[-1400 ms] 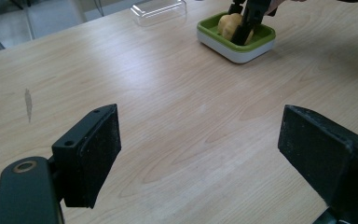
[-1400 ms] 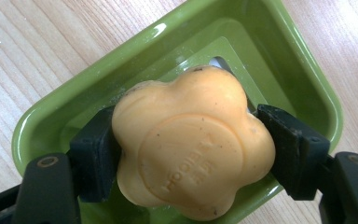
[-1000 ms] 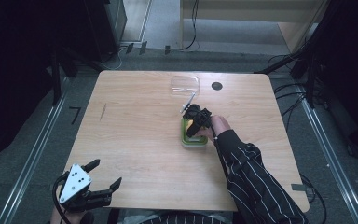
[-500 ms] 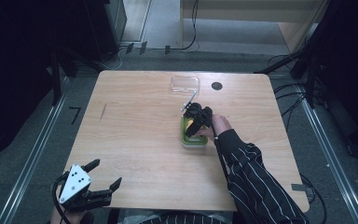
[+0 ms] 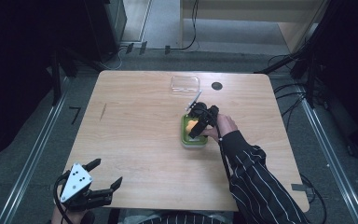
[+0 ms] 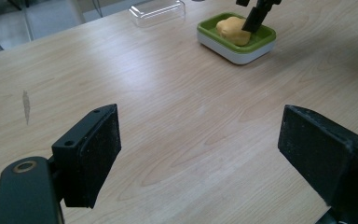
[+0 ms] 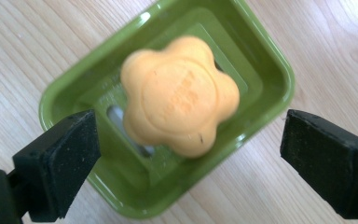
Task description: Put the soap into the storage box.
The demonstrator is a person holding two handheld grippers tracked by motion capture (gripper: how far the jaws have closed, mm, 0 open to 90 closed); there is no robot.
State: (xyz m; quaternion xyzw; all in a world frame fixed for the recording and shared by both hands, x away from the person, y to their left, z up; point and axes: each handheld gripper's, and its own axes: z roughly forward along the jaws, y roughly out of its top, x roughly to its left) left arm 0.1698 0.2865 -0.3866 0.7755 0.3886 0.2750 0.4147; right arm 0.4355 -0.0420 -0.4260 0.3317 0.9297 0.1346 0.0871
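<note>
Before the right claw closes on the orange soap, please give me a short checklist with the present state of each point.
1. Right claw open wide: ok.
2. Orange soap lies between the jaws: ok, it is centred above the green dish.
3. Jaws low enough to grip the soap's sides: cannot tell.
4. Soap sits free in the dish, nothing on top: ok.
5. Clear lid out of the way: ok, it lies apart, farther back on the table.
6. Left claw clear of the work: ok, open at the near table edge.
</note>
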